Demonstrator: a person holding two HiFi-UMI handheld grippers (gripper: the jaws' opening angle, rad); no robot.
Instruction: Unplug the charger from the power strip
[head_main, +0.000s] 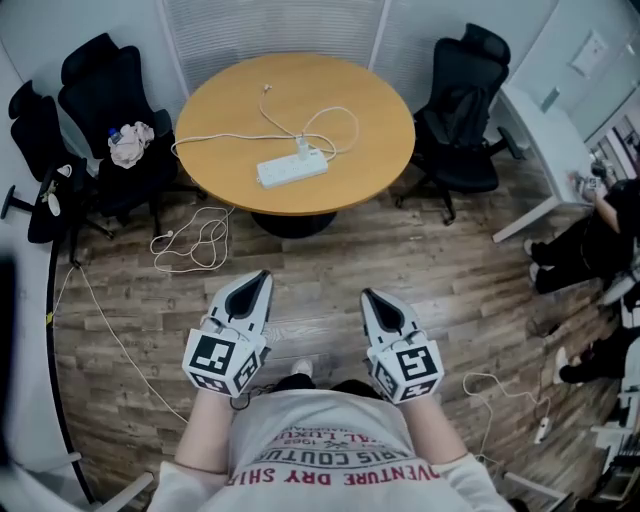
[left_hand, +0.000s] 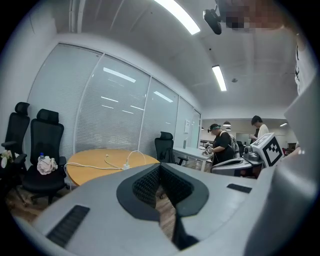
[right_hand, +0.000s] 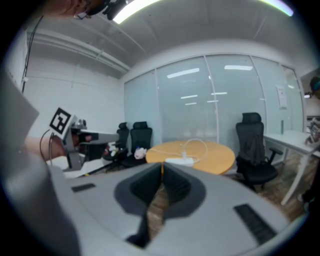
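The white power strip (head_main: 291, 171) lies flat on the round table (head_main: 225, 100), near its front edge, slightly angled. The small white charger (head_main: 303, 151) stands plugged into it, its cable (head_main: 355, 128) looping behind.

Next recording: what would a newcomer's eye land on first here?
First, the round light-wood table at the top centre of the head view. It bears a long white power strip with a small white charger plugged into it. Nearer the camera, the grey left gripper and grey right gripper are both shut and empty above the wood-plank floor, well short of the table.
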